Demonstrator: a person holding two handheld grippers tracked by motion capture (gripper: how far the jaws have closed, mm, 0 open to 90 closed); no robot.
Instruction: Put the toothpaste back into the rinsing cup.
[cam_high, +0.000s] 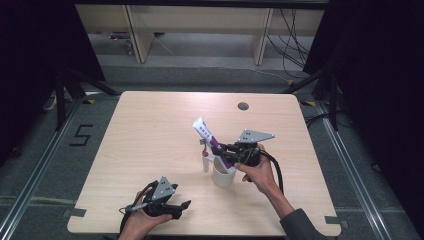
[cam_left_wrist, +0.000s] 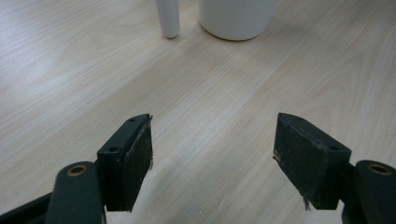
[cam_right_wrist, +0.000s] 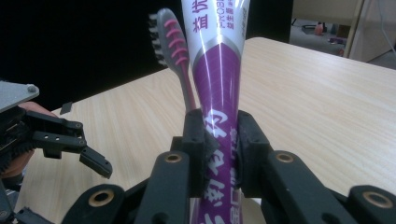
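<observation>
Two claws are over the wooden counter (cam_high: 150, 130). Most of the counter is bare, with lots of open room on its left side and toward the far edge. A small round hole (cam_high: 243, 106) sits near the far edge.

Nearest, close to the front edge, a hand holds the left claw (cam_high: 181, 207) low over the wood. Its jaws stand wide apart and hold nothing; in the left gripper view bare wood shows between them.

A bit farther in, right of the middle, stands a white cup (cam_high: 223, 175). Just left of the cup stands a thin white post (cam_high: 205, 162), close to it.

The right claw (cam_high: 222, 149) is just above the cup. Its jaws are squeezed tight on a purple and white toothpaste tube (cam_right_wrist: 219, 88). The tube leans up and away to the left, and its low end goes down into the cup. A toothbrush (cam_right_wrist: 175, 51) with pink stripes stands right beside the tube, head up.

Past the far edge is grey floor (cam_high: 200, 75).
</observation>
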